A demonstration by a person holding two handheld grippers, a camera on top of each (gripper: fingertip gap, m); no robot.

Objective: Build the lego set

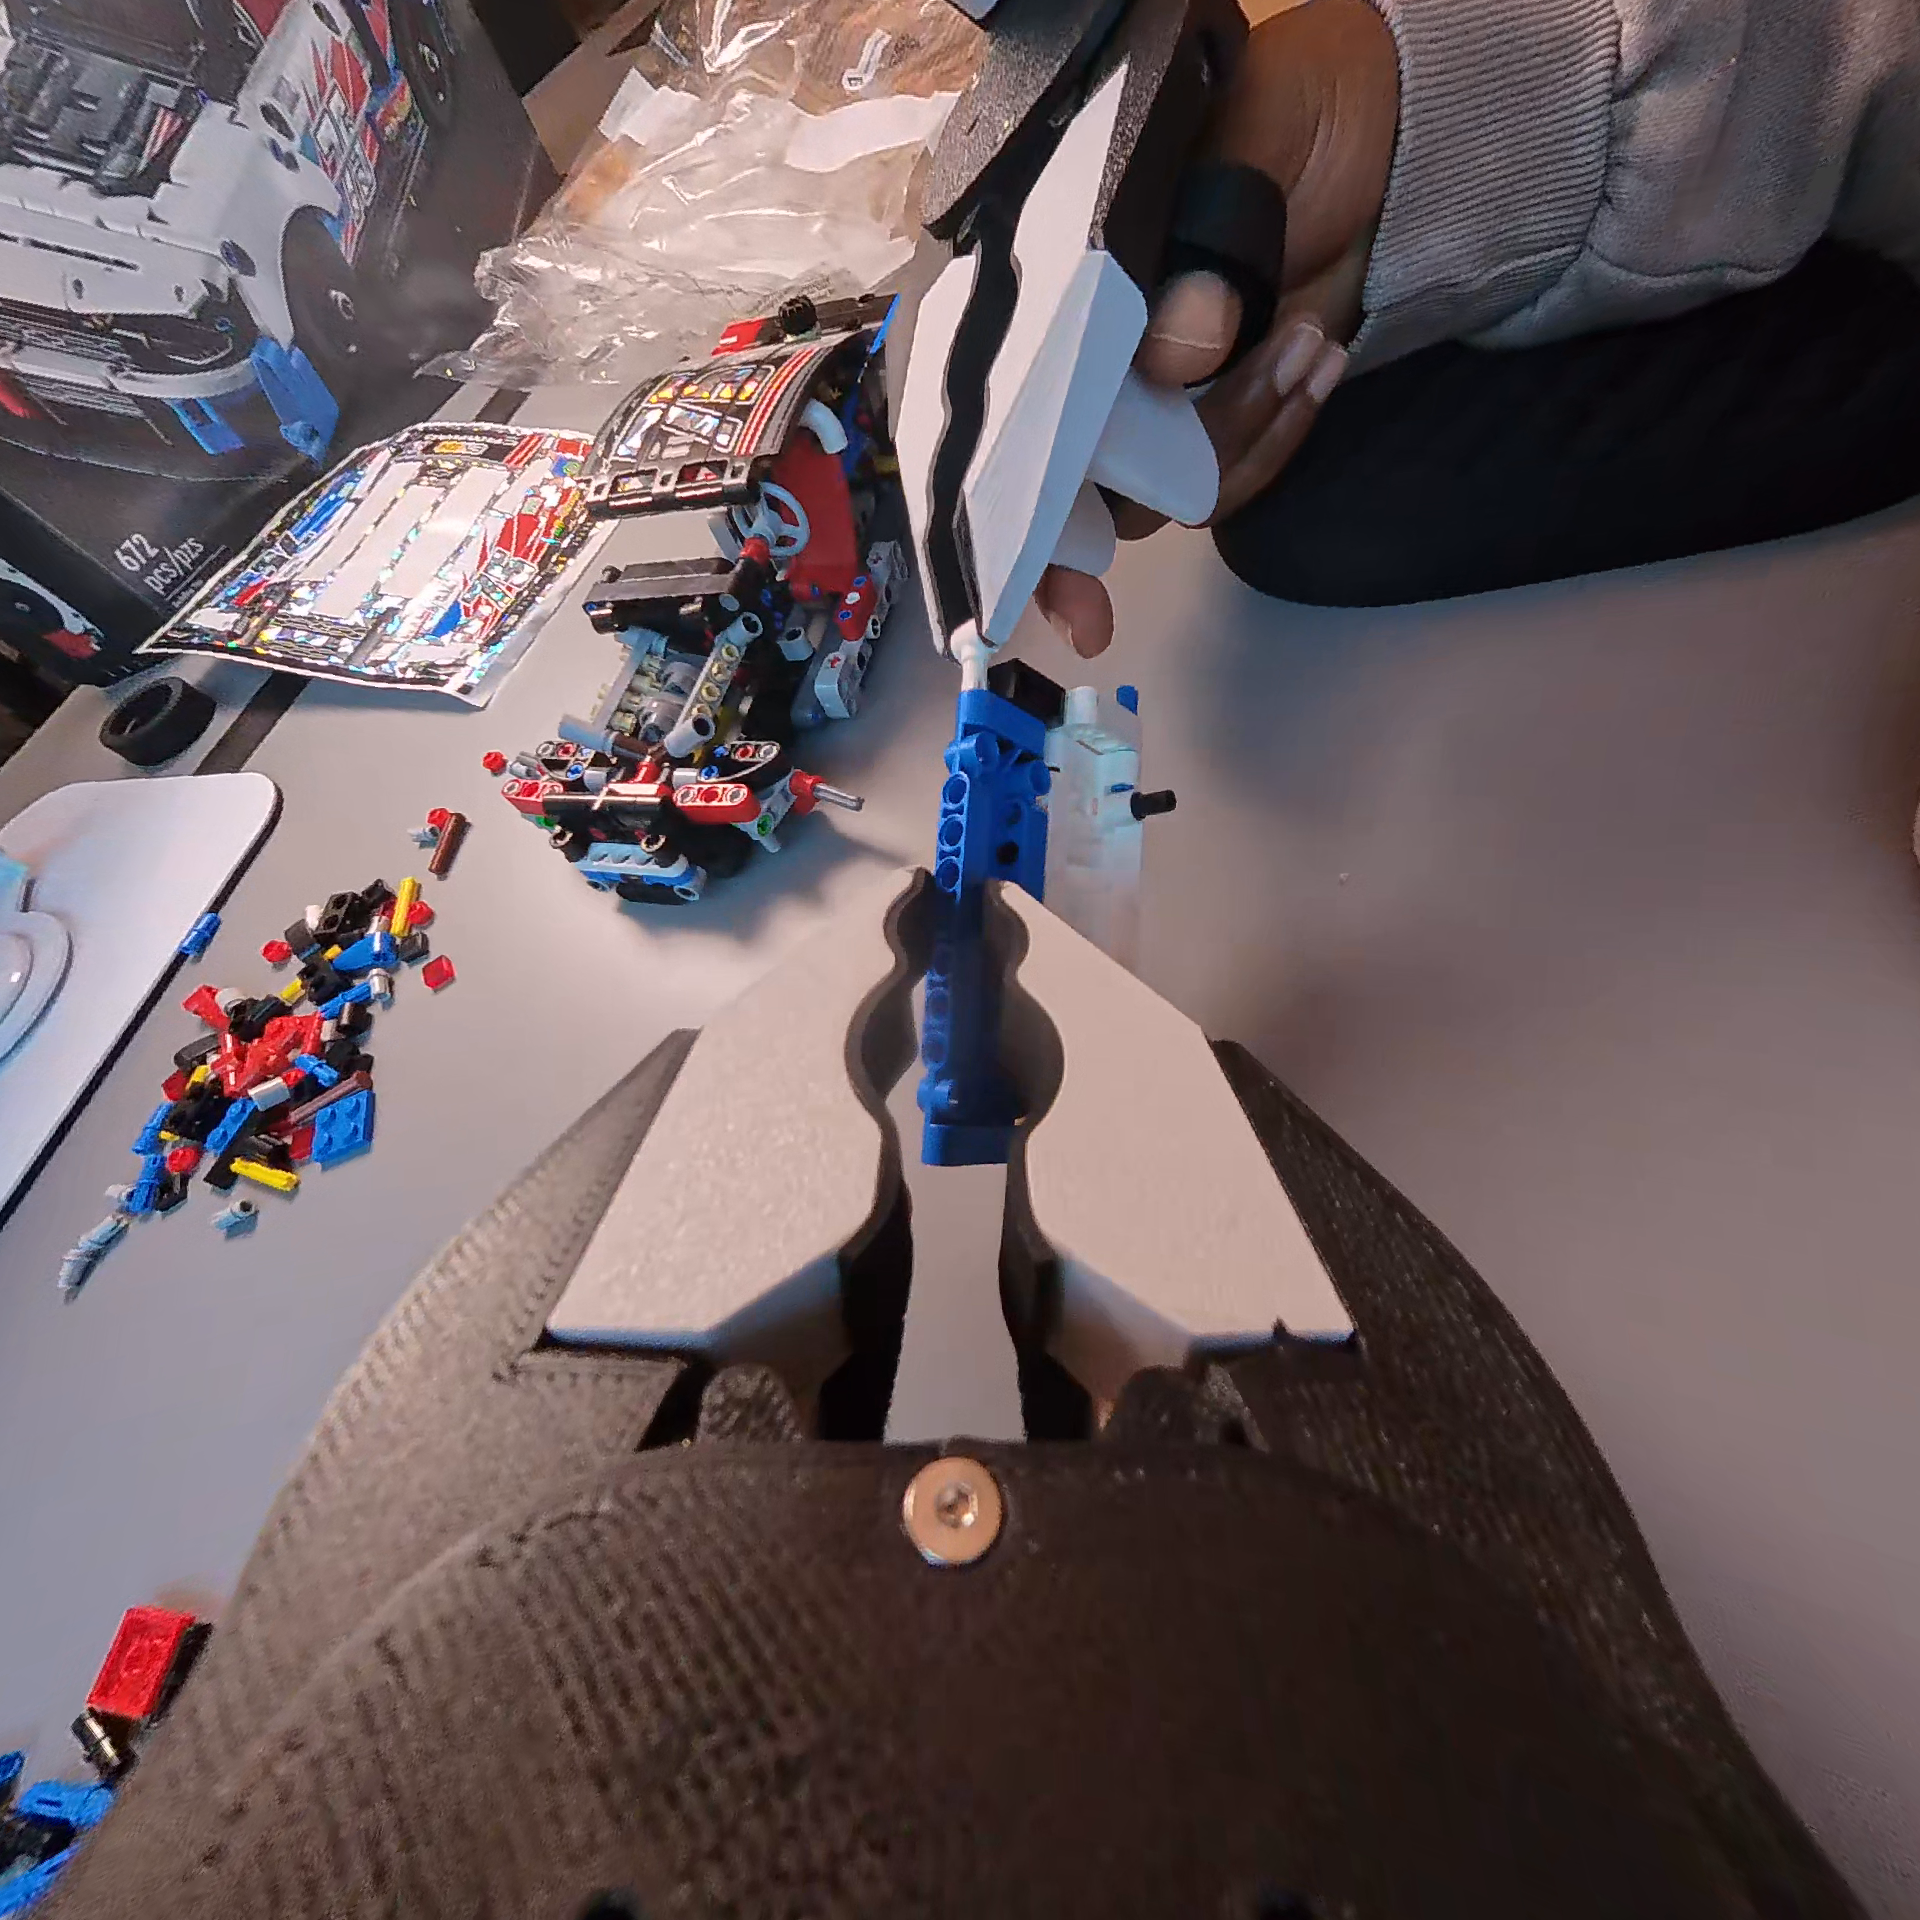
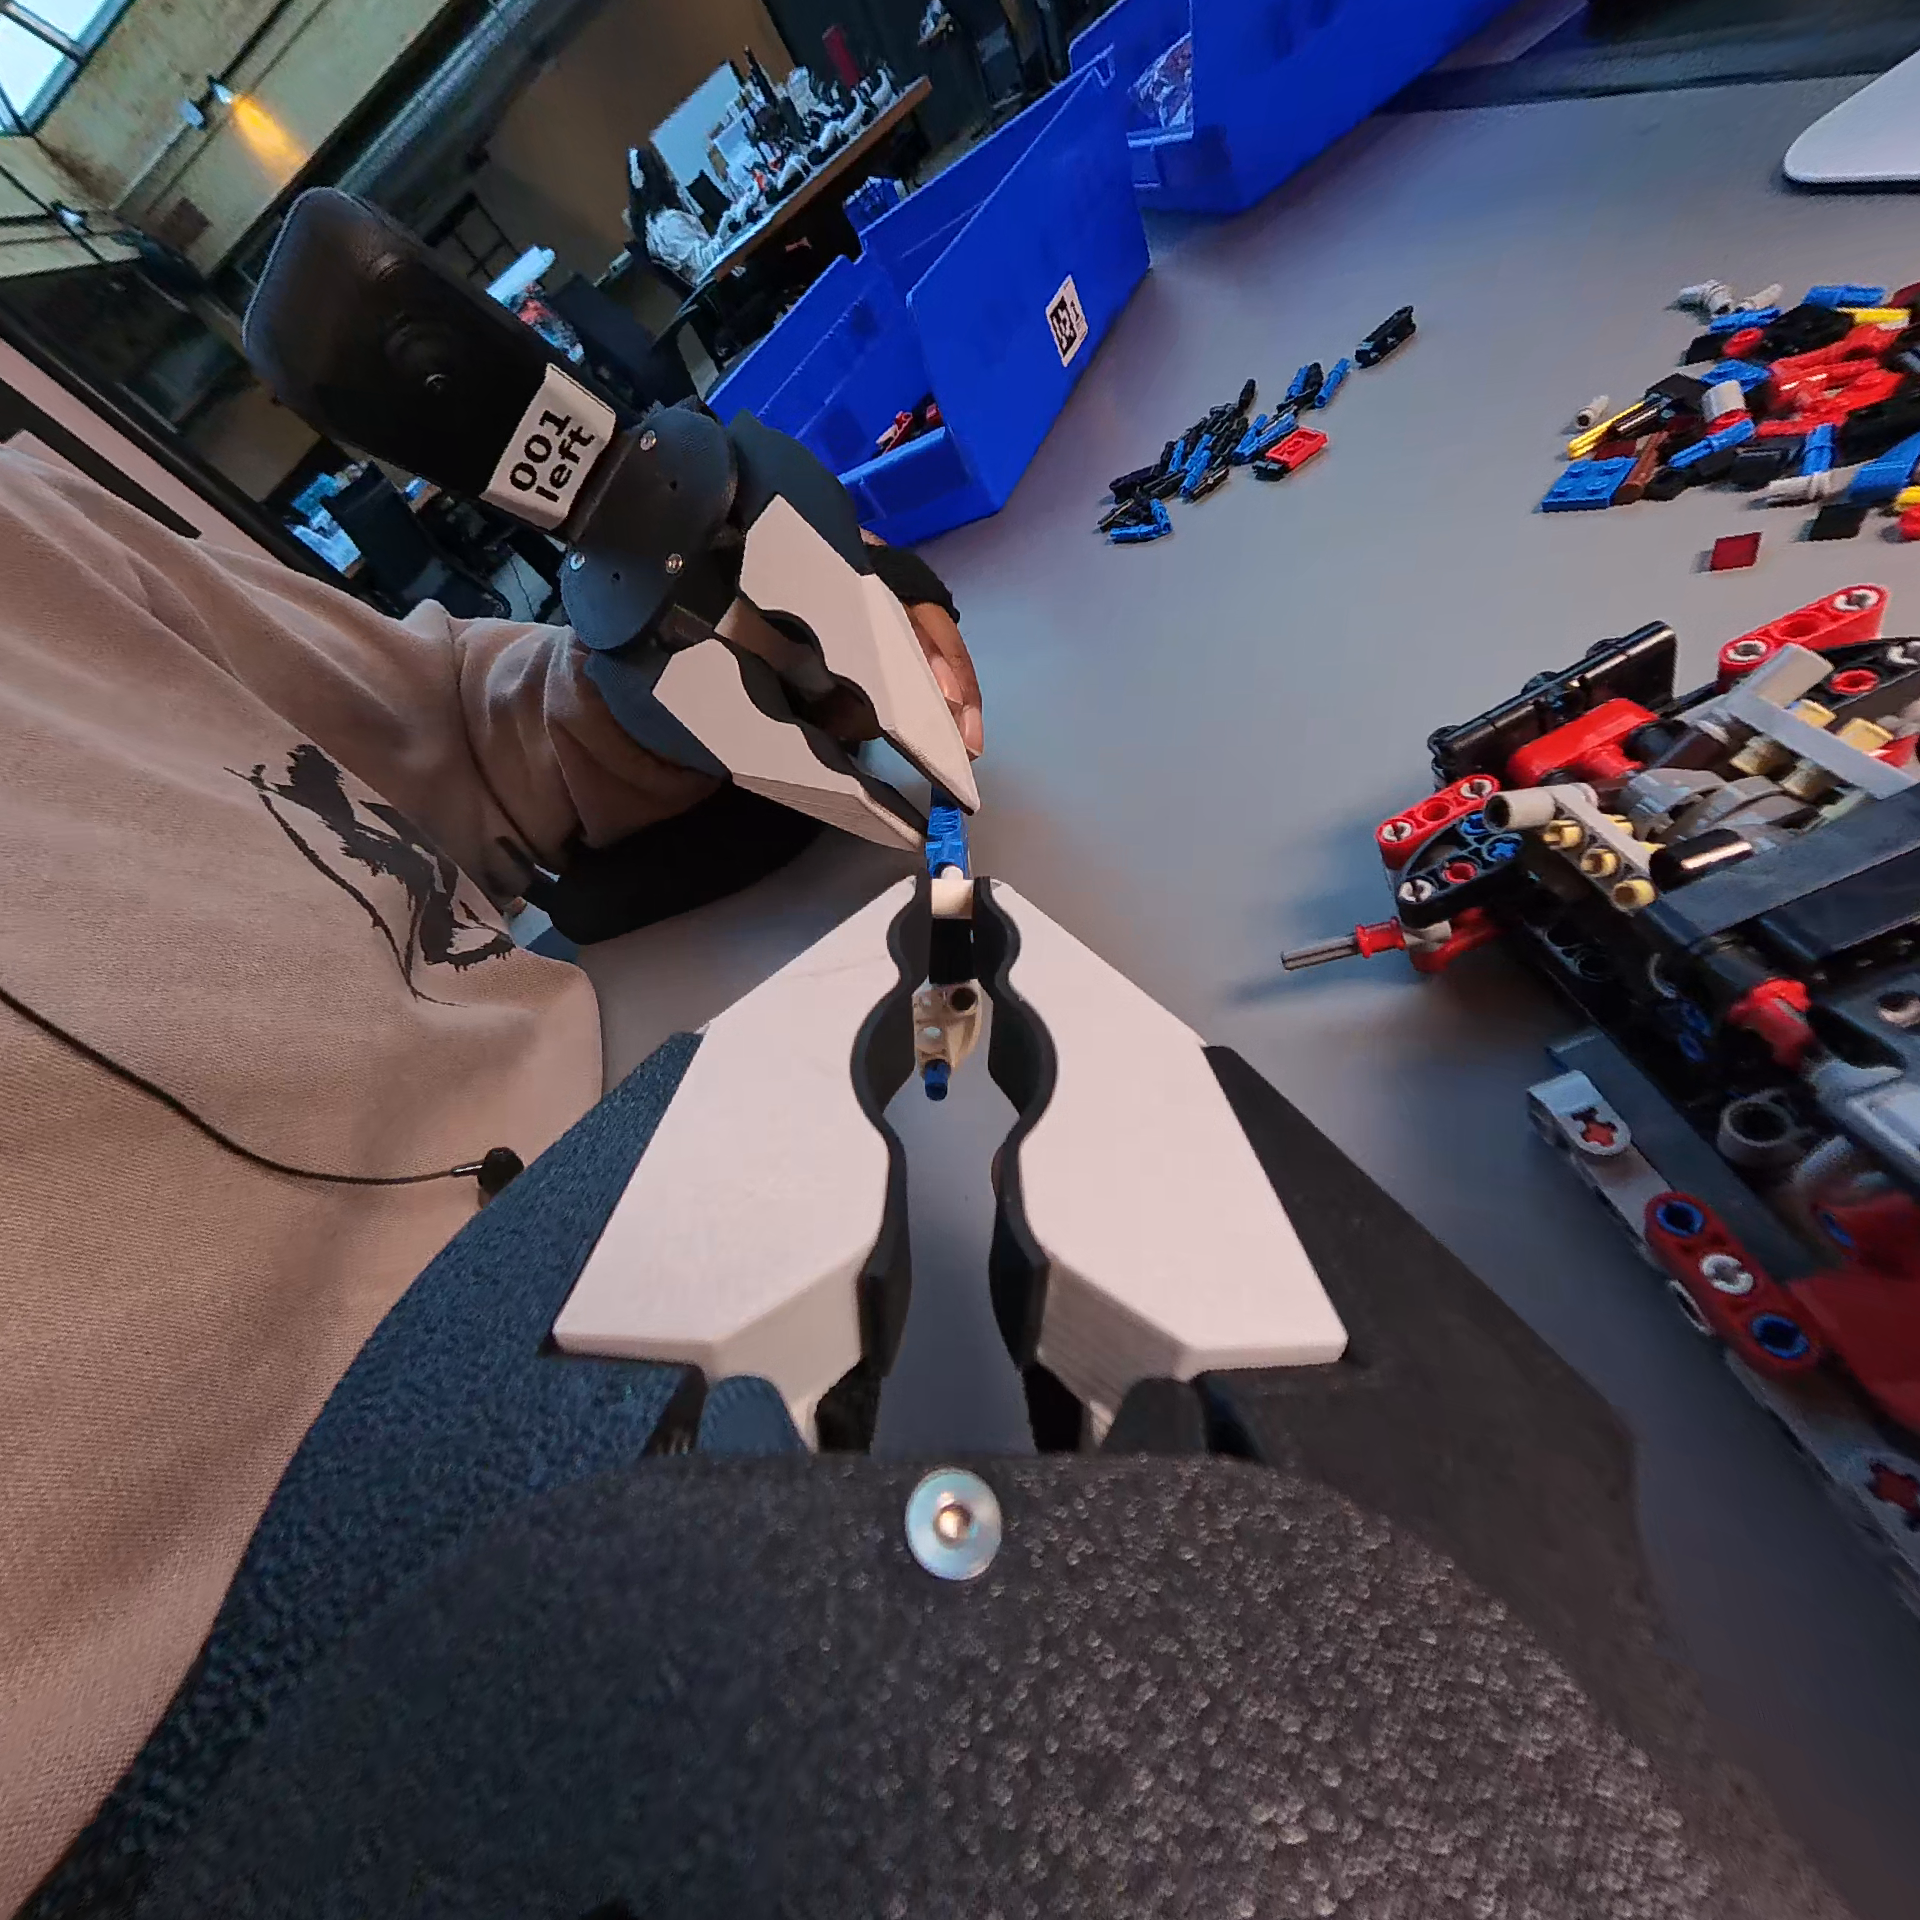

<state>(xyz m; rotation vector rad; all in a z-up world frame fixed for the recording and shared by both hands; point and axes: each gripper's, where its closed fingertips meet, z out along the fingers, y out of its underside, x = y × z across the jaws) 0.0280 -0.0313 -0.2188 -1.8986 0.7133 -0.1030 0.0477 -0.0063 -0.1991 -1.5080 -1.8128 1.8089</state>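
Observation:
My left gripper is shut on the lower end of a blue beam, part of a small blue and white subassembly held above the grey table. My right gripper comes from the opposite side and is shut on a white pin at the subassembly's other end. Black and beige parts sit between its fingers. The right gripper also shows in the left wrist view, and the left gripper shows in the right wrist view. The part-built car chassis lies on the table beside them.
A pile of loose pieces lies left of the chassis. A sticker sheet, a tyre, the set's box and plastic bags lie behind. Blue bins and a cluster of small pins are farther off. A person's sleeve is close. Left tips to right tips: about 5 centimeters.

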